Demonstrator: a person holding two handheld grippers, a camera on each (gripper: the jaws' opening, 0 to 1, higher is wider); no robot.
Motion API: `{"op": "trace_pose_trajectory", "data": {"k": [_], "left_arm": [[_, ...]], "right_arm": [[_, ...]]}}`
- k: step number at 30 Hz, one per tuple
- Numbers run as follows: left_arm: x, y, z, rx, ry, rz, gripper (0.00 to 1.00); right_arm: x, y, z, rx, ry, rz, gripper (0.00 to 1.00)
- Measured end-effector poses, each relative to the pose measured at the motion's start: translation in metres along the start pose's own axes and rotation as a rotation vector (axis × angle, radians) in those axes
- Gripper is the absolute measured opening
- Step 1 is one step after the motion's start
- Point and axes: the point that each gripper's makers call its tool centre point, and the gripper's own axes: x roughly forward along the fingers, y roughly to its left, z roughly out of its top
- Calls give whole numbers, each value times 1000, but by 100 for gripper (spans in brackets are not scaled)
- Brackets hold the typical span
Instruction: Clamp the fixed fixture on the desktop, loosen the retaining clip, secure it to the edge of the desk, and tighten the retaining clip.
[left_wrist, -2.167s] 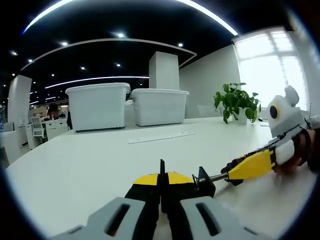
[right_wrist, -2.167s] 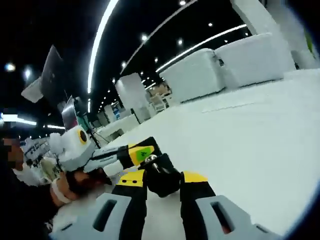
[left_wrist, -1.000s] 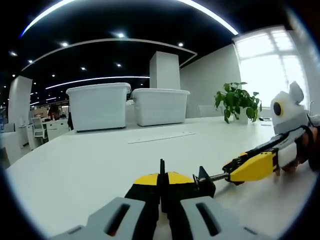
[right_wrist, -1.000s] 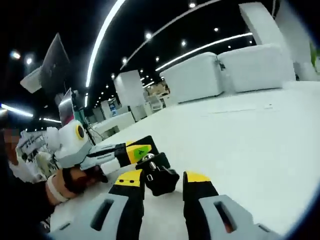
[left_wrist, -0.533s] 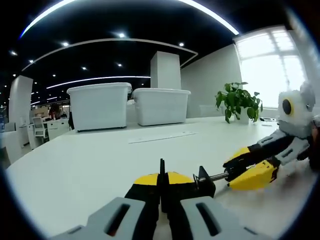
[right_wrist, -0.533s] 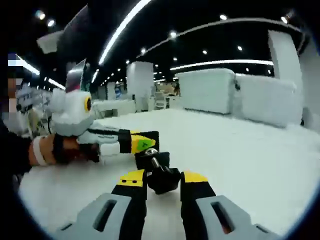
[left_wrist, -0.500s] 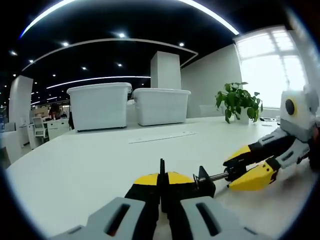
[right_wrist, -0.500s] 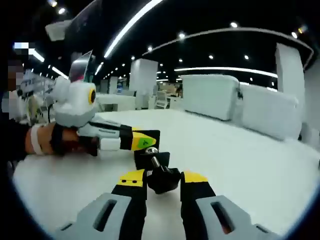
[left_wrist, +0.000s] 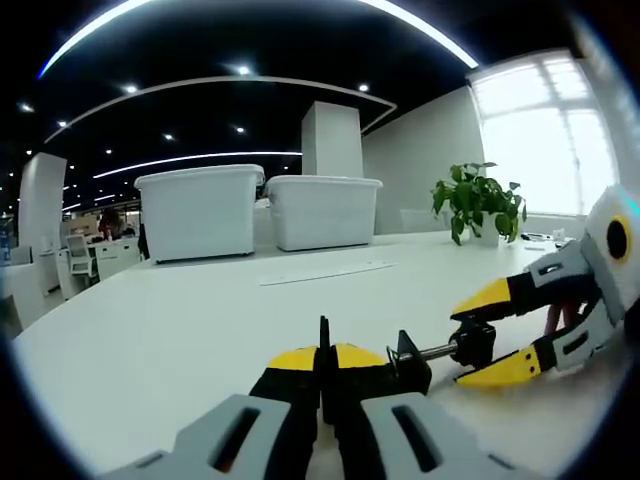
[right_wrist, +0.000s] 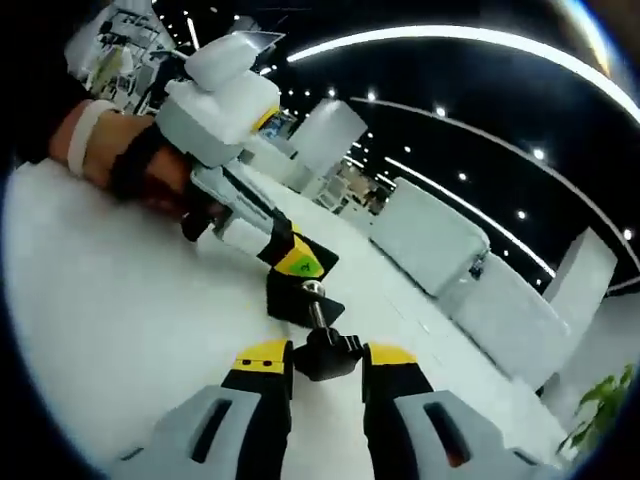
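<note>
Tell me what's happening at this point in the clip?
A person works a small black clamp fixture on a white desk with two handheld grippers. The left gripper is shut on the clamp's body, holding it on the desktop. The right gripper has its jaws around the black knob at the end of the clamp's screw, apparently to turn it. The clamp is not yet on the desk edge.

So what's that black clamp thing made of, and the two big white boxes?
The clamp looks like matte black plastic, dull with no gleam, though it might be painted metal. Its thin screw looks like bare metal, silvery with a bright glint. The boxes look like white plastic with a slightly see-through, milky look and molded lids. The left gripper is shut on the clamp.
</note>
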Motion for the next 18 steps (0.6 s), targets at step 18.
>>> {"op": "trace_pose_trajectory", "data": {"k": [18], "left_arm": [[-1,-1,0,5,2,-1,4]], "right_arm": [[-5,-10,-10,902,12,108,25]]}}
